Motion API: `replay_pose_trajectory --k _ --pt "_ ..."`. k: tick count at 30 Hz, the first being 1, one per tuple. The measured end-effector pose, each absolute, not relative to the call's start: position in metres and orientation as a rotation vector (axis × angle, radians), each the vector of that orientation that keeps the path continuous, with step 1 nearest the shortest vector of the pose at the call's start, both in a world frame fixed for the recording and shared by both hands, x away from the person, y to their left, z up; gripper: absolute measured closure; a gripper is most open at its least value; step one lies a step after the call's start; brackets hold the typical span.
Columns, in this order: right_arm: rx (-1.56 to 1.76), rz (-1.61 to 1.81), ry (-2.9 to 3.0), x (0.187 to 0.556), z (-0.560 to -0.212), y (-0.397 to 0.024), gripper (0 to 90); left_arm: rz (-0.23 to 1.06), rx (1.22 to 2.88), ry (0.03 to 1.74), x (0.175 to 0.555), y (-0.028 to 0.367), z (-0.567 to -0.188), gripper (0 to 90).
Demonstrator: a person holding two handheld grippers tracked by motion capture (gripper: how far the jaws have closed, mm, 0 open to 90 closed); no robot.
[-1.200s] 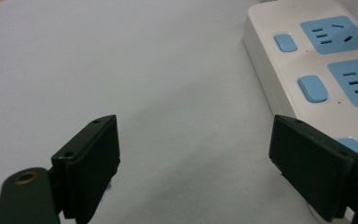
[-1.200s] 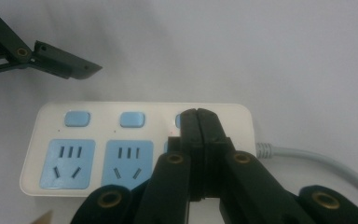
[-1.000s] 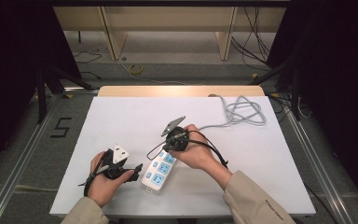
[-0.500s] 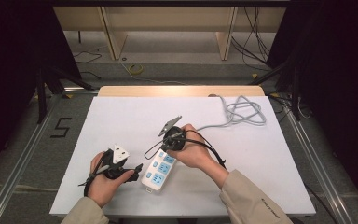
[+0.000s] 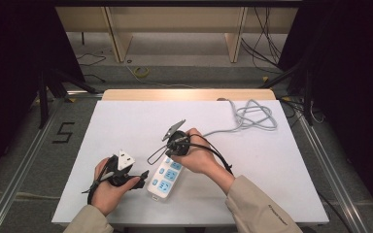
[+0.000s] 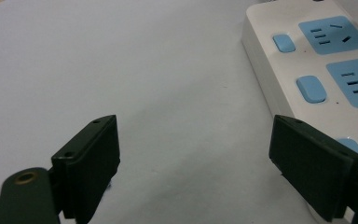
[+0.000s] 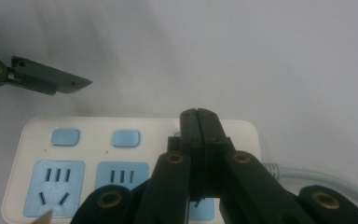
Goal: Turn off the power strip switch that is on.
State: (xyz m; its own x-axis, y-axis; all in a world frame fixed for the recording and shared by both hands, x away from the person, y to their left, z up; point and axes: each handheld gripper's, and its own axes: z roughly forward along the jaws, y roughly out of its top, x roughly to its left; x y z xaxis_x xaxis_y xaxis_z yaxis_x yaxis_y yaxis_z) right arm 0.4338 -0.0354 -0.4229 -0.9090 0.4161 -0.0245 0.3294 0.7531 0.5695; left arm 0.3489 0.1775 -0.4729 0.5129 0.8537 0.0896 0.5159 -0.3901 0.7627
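A white power strip (image 5: pixel 164 178) with blue sockets and buttons lies on the white table (image 5: pixel 126 126), near its front edge. My right gripper (image 5: pixel 171 154) hangs over the strip's far end with its jaws shut and nothing between them. In the right gripper view its closed tips (image 7: pixel 199 119) cover the strip (image 7: pixel 70 154) close to where the grey cable (image 7: pixel 307 175) leaves it. My left gripper (image 5: pixel 142 178) rests just left of the strip, jaws wide open and empty. In the left gripper view (image 6: pixel 200 163) the strip (image 6: pixel 326 70) lies beside the right pad (image 6: pixel 312 163).
The strip's grey cable (image 5: pixel 255 116) runs to a loose coil at the table's back right. A floor marking shaped like a 5 (image 5: pixel 64 132) lies left of the table. Bare white tabletop spreads to the left and far side of the strip.
My right gripper has crept slightly to the left over the strip. The left gripper and the strip have stayed where they were.
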Motion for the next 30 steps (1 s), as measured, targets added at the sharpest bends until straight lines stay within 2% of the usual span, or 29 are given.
replay_pose_trajectory --k 30 --pt "0.609 0.825 2.827 0.44 -0.43 -0.024 90.0 0.629 2.077 1.104 0.349 0.178 -0.473 15.7"
